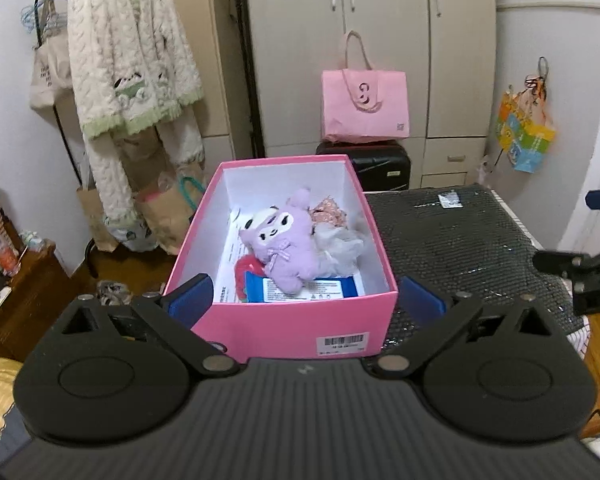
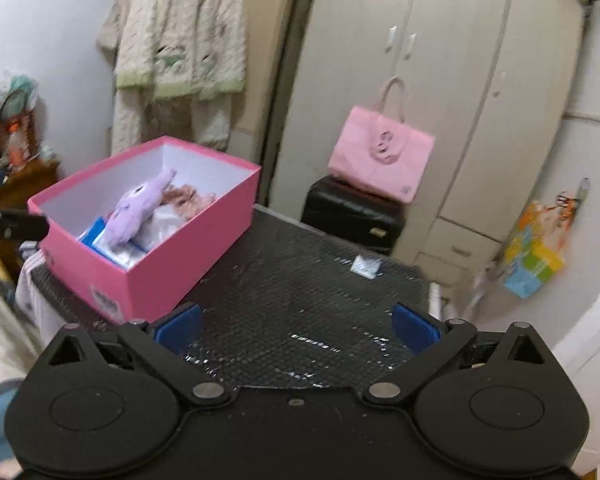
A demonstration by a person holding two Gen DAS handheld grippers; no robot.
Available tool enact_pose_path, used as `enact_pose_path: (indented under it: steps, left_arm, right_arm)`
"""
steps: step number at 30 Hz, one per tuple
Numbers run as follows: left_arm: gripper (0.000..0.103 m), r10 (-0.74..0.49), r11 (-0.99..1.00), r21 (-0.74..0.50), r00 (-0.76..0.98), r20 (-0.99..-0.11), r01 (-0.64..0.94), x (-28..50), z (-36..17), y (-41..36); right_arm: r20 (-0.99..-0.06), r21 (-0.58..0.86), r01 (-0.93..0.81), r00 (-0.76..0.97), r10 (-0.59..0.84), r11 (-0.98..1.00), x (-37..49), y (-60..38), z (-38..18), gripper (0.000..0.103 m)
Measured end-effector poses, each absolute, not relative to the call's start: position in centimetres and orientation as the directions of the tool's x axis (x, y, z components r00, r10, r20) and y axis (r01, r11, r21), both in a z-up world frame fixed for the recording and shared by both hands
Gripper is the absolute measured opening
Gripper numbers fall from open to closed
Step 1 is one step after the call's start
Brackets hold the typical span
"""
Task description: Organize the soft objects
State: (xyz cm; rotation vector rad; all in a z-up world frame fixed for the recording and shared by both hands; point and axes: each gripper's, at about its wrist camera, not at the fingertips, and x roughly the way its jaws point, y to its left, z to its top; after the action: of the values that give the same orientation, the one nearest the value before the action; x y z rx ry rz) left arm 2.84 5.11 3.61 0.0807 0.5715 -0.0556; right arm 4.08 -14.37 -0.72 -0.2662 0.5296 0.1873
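Note:
A pink box [image 1: 284, 330] stands open on the black mesh table top [image 1: 460, 236]. Inside lie a purple plush toy [image 1: 280, 240], a white crumpled soft item [image 1: 340, 250], a pink floral cloth [image 1: 330, 212], a red item [image 1: 248, 270] and a blue packet [image 1: 312, 290]. My left gripper [image 1: 306, 300] is open and empty, its blue pads on either side of the box's near end. My right gripper [image 2: 298, 326] is open and empty above the table, right of the box [image 2: 172, 256]; the plush [image 2: 138, 210] shows there too.
A small white packet [image 2: 365, 267] lies on the table's far side. A pink bag [image 1: 364, 106] sits on a black suitcase [image 1: 380, 162] before a wardrobe. Fleece clothes [image 1: 128, 60] hang at the left. A colourful bag [image 1: 526, 136] hangs at the right.

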Motion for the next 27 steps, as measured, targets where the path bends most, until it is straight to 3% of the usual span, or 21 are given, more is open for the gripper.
enact_pose_path:
  steps: [6, 13, 27]
  left_arm:
    - [0.102, -0.057, 0.998, -0.005, 0.837, -0.545, 0.064, 1.7, 2.4, 4.7]
    - [0.102, -0.016, 0.999, 0.022, 0.867, -0.499, 0.031, 1.0, 1.6, 3.5]
    - [0.102, 0.002, 1.0, 0.022, 0.86, -0.51, 0.011, 0.4, 0.7, 3.0]
  right_arm:
    - [-0.49, -0.071, -0.166, 0.865, 0.111, 0.983, 2.7, -15.3, -0.9, 0.103]
    - [-0.468, -0.033, -0.085, 0.882, 0.06, 0.996, 0.6, -15.5, -2.0, 0.103]
    - [-0.463, -0.029, -0.035, 0.886, 0.017, 0.999, -1.4, -16.0, -2.5, 0.103]
